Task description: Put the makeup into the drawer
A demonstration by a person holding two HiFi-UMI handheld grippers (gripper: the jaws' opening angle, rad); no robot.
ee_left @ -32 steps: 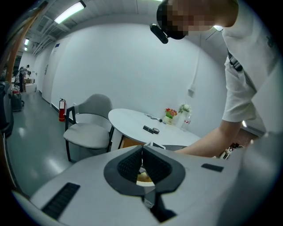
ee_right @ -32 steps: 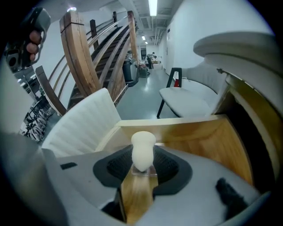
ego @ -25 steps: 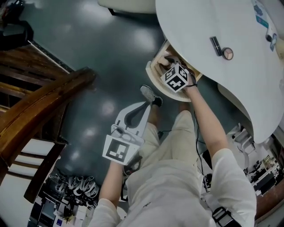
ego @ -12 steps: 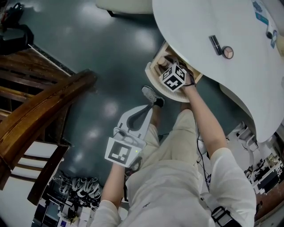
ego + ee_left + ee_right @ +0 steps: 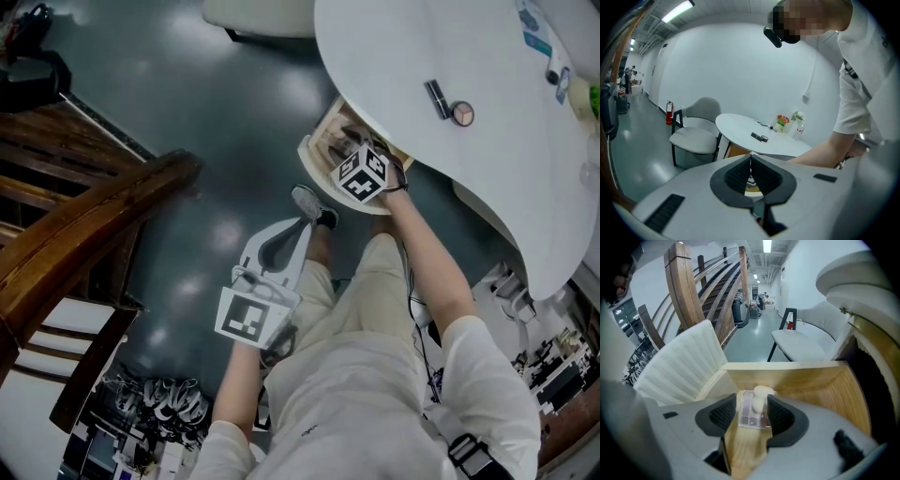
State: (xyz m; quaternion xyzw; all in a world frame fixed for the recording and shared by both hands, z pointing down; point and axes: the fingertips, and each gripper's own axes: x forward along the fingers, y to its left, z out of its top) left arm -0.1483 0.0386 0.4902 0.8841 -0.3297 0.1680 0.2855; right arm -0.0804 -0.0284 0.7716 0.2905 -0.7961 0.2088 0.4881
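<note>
The wooden drawer [image 5: 323,155] stands pulled out under the round white table [image 5: 412,47]. My right gripper [image 5: 752,401] points down into it, under its marker cube [image 5: 361,175]. On the drawer floor [image 5: 815,390], between its jaws, lie a clear makeup palette [image 5: 751,416] and a cream sponge [image 5: 759,397]. The jaws have just been opening and the pads stand off the palette. A dark lipstick [image 5: 437,97] and a round compact [image 5: 461,113] rest on the tabletop. My left gripper [image 5: 298,228] hangs low over the floor, shut and empty.
A wooden stair rail [image 5: 94,225] runs along the left. A grey chair [image 5: 696,136] stands beside the table, and flowers [image 5: 782,123] and a bottle [image 5: 800,126] sit at its far side. The person's shoe [image 5: 314,204] is below the drawer.
The right gripper's cube has stayed at the drawer and moved only slightly. The left gripper hangs in the same place. The whole view has shifted a little to the left.
</note>
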